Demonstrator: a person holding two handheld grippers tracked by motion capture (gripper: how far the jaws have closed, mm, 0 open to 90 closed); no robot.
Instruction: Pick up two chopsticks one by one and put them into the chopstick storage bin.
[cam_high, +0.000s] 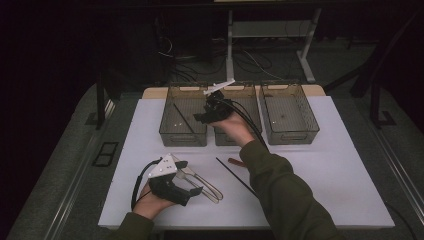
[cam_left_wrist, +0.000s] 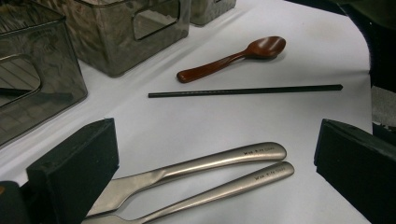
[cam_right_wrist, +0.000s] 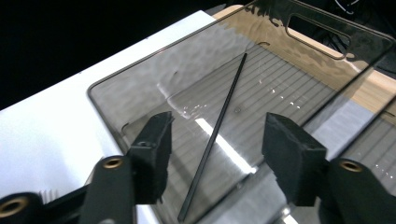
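So, going from the left: the left gripper (cam_high: 192, 192) sits low at the near left of the white tabletop (cam_high: 320, 165), jaws spread wide with nothing pinched. Between them lie two matte silver metal utensil handles (cam_left_wrist: 224, 170) side by side, flat on the table, and the pads aren't touching either one. Just past those, toward the middle, there's a thin black chopstick (cam_left_wrist: 245, 90) lying loose on the table, and right behind it a small reddish-brown wooden spoon (cam_left_wrist: 233, 57).

Further back, a row of three smoky see-through plastic bins stands along the far edge. The left bin (cam_high: 183, 134) has a second thin black chopstick (cam_right_wrist: 217, 133) lying slantwise on its ribbed floor. The right gripper (cam_high: 206, 116) hangs over the gap between that bin and the middle bin (cam_high: 250, 100), pointed down into the left one. Its jaws are parted, and the stick down in the bin shows between them but well below, not held. The right bin (cam_high: 290, 134) stands off to the side.
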